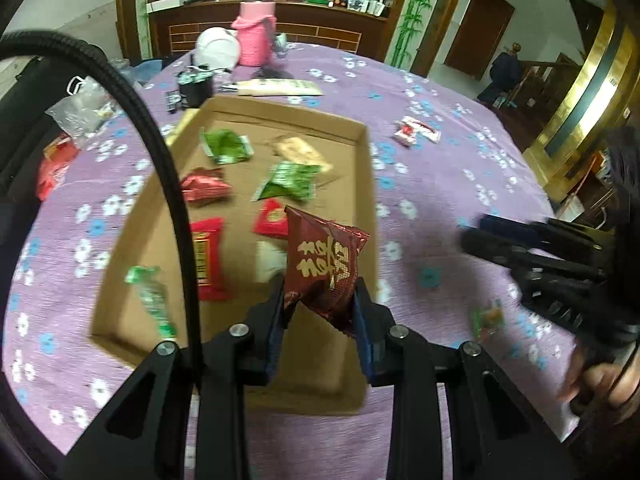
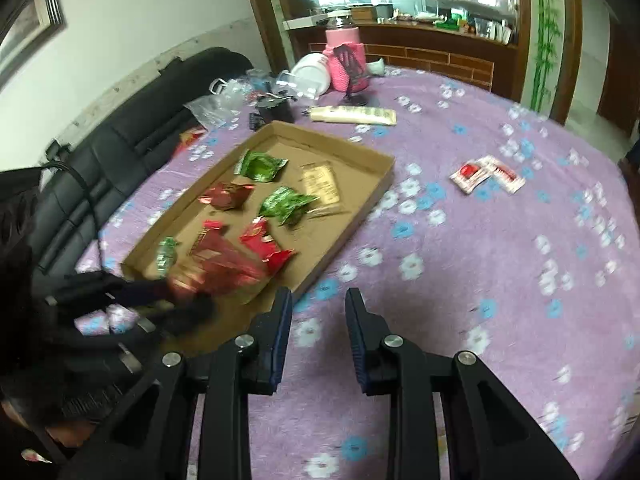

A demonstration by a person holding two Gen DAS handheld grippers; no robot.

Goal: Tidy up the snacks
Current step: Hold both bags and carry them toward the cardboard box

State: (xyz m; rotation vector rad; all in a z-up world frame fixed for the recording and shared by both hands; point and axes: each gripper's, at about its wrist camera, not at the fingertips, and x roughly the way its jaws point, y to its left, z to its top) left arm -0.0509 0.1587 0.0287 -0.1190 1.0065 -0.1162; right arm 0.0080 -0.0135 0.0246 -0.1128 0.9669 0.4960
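The left tongs [image 1: 320, 300] are clamping the lower edge of a dark red snack packet [image 1: 326, 264] and holding it up over the near end of the cardboard tray [image 1: 370, 168], while the right tongs [image 2: 318, 308] are hanging over the purple flowered counter [image 2: 480, 240] just beside the tray, their jaws standing a little apart with nothing between them. Judging by how things are lying, the sorting is looking well along but not finished: most of the snacks are already sitting in the tray, and the packet in the left tongs is seemingly the next to go in. Inside the tray I am counting about eight pieces: three green packets [image 1: 226, 146], three or four red ones [image 1: 206, 258], and one pale flat wrapper [image 1: 304, 152]; blur is making the red count uncertain. Still waiting out on the counter are a pair of red-and-white sachets [image 2: 486, 174] well apart from the tray, and one small green-and-orange sweet [image 1: 488, 316] near the right tongs. A red packet [image 1: 54, 168] is also lying at the far left edge, beside some clear bags.
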